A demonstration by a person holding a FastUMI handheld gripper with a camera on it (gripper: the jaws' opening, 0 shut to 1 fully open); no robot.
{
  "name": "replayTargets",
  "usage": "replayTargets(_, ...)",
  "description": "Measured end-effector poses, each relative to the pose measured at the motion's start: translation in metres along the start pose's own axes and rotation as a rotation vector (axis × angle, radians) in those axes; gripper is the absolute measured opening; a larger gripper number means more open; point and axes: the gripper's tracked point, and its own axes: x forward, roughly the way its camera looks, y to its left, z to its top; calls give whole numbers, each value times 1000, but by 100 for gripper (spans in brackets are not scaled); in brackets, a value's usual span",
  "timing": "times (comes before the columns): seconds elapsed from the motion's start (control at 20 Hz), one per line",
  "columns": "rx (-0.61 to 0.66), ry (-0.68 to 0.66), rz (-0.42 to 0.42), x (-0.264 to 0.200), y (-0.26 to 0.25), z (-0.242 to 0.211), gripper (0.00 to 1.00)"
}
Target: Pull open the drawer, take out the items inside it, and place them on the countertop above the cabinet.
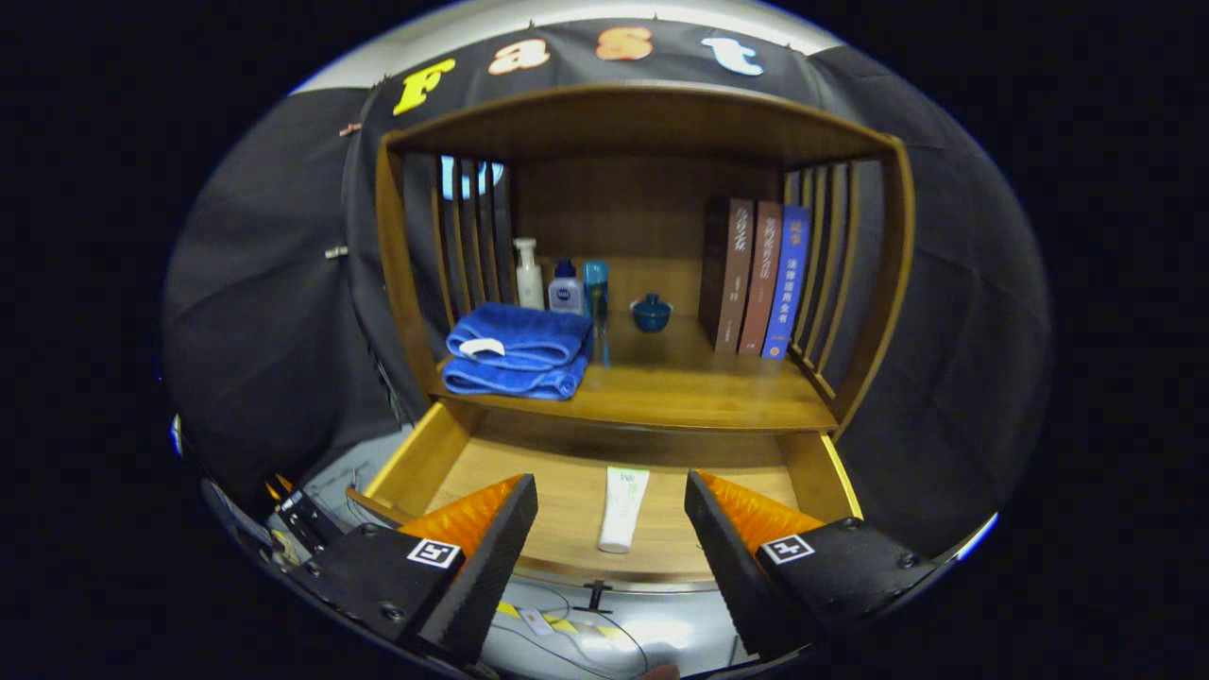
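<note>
Your drawer's [444, 451] back part is tucked under the countertop [680, 382], so you can't tell what's back there. Up front there's just a white tube [623, 508] lying flat, cap end toward you, long axis running front to back. Your fingers [612, 529] are spread wide apart, holding nothing, with the tube sitting between them. Towels [519, 349], bottles [557, 283] and books [756, 279] sit on the countertop.

Hand-held gripper [611, 510], seen from its own camera looking forward along the two fingers. The wedge-shaped fingers [491, 538] are spread wide apart, with a broad gap between their tips and nothing gripped. Each finger rises from a dark base block bearing a square black-and-white marker. Both fingers sit level and symmetrical.
</note>
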Motion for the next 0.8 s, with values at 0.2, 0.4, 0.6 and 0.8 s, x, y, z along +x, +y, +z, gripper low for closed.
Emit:
replayTargets(0.2, 74, 221, 27, 57, -3, -15, 99)
replayTargets(0.4, 89, 424, 4, 109, -17, -54, 99)
replayTargets(0.6, 128, 556, -34, 144, -25, -92, 99)
replayTargets(0.8, 113, 614, -56, 163, -20, -110, 95)
